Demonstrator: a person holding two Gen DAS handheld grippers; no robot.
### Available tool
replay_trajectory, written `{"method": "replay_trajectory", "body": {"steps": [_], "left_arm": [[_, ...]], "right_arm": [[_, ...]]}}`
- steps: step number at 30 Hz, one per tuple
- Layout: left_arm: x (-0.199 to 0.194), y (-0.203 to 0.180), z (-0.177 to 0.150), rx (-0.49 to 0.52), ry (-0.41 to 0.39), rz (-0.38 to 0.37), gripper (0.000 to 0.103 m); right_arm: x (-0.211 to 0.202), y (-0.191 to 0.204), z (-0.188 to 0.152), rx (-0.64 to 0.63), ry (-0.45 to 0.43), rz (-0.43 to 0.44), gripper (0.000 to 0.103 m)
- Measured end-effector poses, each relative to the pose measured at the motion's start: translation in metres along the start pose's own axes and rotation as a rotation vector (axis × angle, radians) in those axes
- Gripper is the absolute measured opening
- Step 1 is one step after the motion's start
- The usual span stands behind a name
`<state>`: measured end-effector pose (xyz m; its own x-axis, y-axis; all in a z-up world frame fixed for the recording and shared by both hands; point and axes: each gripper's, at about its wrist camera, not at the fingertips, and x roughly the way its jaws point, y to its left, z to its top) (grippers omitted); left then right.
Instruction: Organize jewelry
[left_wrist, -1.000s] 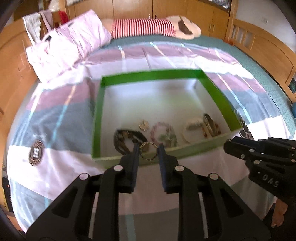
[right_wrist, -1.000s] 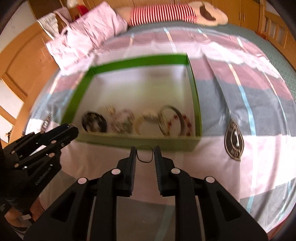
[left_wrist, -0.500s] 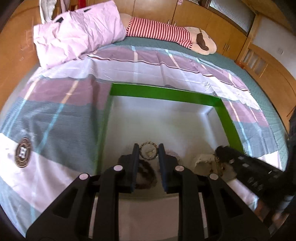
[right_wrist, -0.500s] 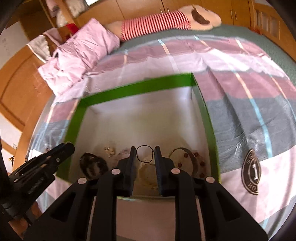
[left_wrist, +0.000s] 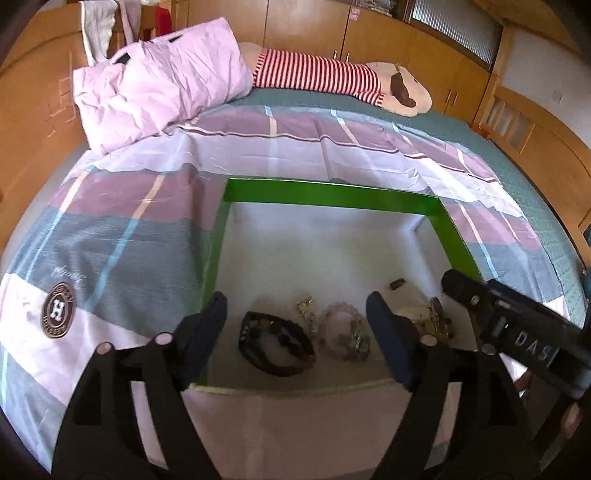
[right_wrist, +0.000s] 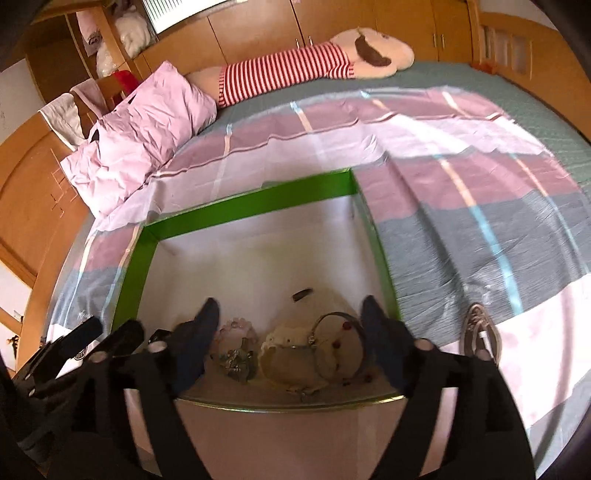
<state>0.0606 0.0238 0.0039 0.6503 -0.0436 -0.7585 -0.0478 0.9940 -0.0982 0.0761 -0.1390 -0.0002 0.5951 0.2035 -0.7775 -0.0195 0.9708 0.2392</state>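
A green-rimmed box (left_wrist: 332, 195) with a white inside lies on the bed; it also shows in the right wrist view (right_wrist: 258, 203). Along its near side lie a dark bracelet (left_wrist: 275, 343), a small gold piece (left_wrist: 304, 305), a pink bead bracelet (left_wrist: 345, 334) and pale bangles (right_wrist: 295, 354). A small dark piece (right_wrist: 302, 294) lies further in. My left gripper (left_wrist: 295, 321) is open and empty above the box's near side. My right gripper (right_wrist: 290, 321) is open and empty there too, and shows at the right of the left wrist view (left_wrist: 517, 325).
The box sits on a striped purple, grey and white bedspread (left_wrist: 147, 229). A pink pillow (left_wrist: 159, 88) and a striped plush toy (left_wrist: 332, 77) lie at the head of the bed. Wooden bed frame and wardrobes surround it.
Both grippers opened over the box. The beaded ring held by the left and the thin black ring held by the right are gone from the fingers.
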Motion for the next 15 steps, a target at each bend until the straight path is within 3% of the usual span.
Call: {"method": "replay_trajectory", "body": {"steps": [2,5,15], "left_arm": [[-0.007,0.0,-0.005,0.016,0.007,0.02,0.093],[-0.013,0.001,-0.009,0.028,0.026,0.04,0.097],[-0.024,0.019,-0.003,0.015,0.073,0.082,0.101]], "right_arm": [[-0.007,0.002,-0.001,-0.011,-0.018,-0.02,0.089],[-0.013,0.008,-0.005,-0.037,-0.01,-0.039,0.098],[-0.025,0.007,-0.014,-0.024,0.004,-0.035,0.1]]}}
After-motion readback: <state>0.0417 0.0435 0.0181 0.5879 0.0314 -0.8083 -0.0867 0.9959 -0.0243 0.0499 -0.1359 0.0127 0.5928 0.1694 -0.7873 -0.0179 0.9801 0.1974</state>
